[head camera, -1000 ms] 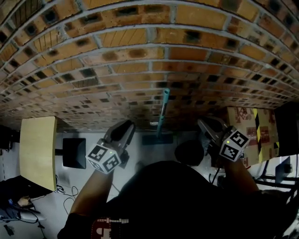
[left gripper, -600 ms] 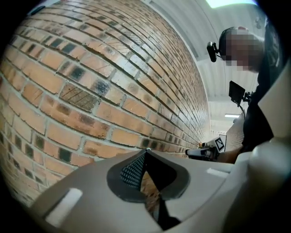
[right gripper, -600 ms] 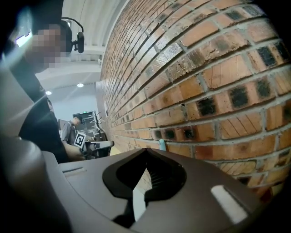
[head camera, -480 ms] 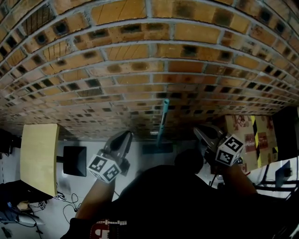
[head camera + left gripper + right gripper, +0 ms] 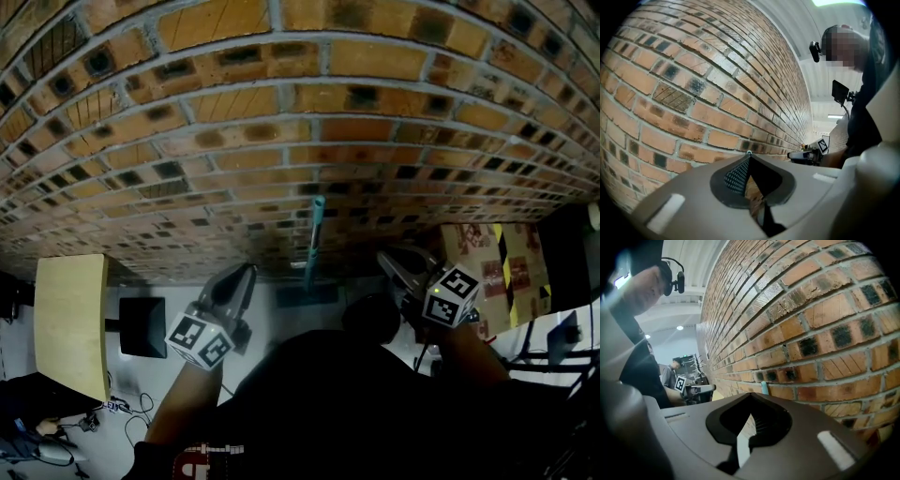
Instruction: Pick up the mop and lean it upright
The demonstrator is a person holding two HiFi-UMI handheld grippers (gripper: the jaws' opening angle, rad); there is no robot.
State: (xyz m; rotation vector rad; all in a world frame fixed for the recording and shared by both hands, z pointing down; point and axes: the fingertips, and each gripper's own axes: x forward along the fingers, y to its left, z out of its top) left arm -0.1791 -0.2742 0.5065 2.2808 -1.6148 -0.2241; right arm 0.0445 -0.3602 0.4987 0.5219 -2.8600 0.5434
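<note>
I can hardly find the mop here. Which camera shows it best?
The head view: the mop leans against the brick wall, handle and head both visible. The right gripper view catches only its teal handle tip; the left gripper view shows none of it.

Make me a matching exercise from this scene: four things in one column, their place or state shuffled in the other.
1 mop
2 left gripper
3 wooden tabletop
4 patterned box

A jaws shut, nothing between
B at the head view's left
C leaning upright on the brick wall
D at the head view's right

Pairs: 1-C, 2-A, 3-B, 4-D.
</note>
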